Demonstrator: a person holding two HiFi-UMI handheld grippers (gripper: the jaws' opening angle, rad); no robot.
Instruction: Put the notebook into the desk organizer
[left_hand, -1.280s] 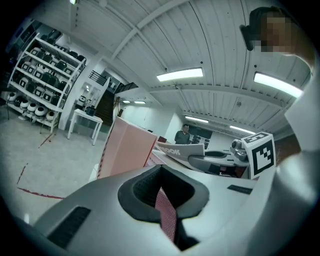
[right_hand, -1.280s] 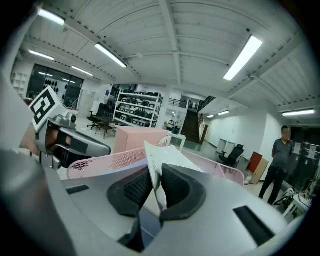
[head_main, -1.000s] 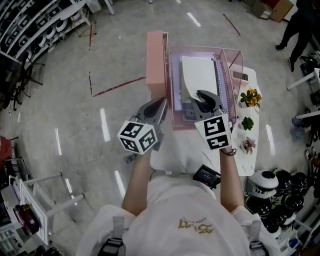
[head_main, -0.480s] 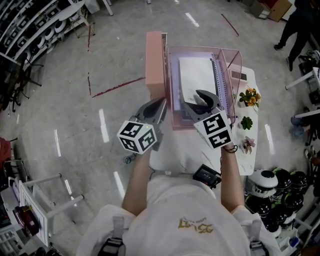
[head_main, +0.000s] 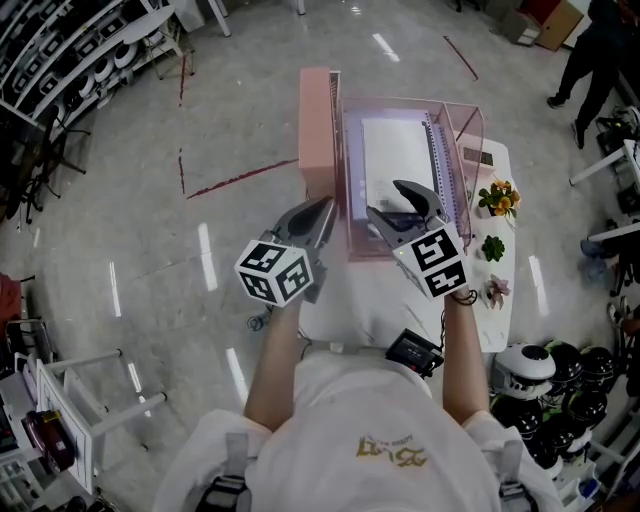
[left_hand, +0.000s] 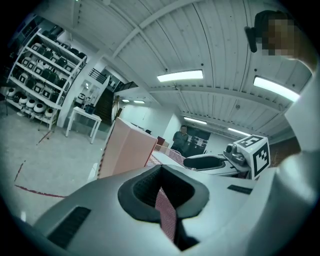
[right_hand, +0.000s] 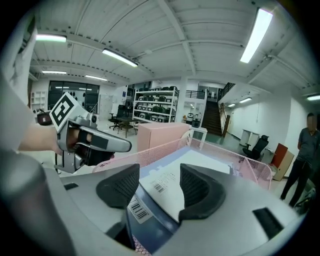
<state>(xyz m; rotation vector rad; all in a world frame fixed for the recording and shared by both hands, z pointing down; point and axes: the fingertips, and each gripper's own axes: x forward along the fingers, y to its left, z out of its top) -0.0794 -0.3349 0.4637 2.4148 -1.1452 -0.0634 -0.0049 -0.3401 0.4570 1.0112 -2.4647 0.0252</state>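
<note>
The white spiral-bound notebook (head_main: 395, 160) lies flat inside the pink mesh desk organizer (head_main: 476, 130) on the white table (head_main: 370, 300). My right gripper (head_main: 396, 203) hovers over the notebook's near end. Its jaws have just been opening and stand wide apart; the notebook (right_hand: 170, 187), barcode labels up, lies between and below them without the pads pressing it. My left gripper (head_main: 318, 222) is at the organizer's near left corner, shut on a strip of the pink mesh wall (left_hand: 165, 212). The organizer's mesh rim (right_hand: 250, 167) rings the notebook in the right gripper view.
A solid pink box (head_main: 317, 120) stands against the organizer's left side. Three small potted plants (head_main: 500, 195) line the table's right edge, near a small grey device (head_main: 480, 154). A black gadget (head_main: 413, 350) sits at the front edge. Helmets (head_main: 560, 390) lie on the floor; a person (head_main: 590, 50) stands far right.
The right gripper's jaws opened and released the notebook. Its lifted, curled near end has dropped flat into the organizer. The left gripper has stayed on the mesh wall.
</note>
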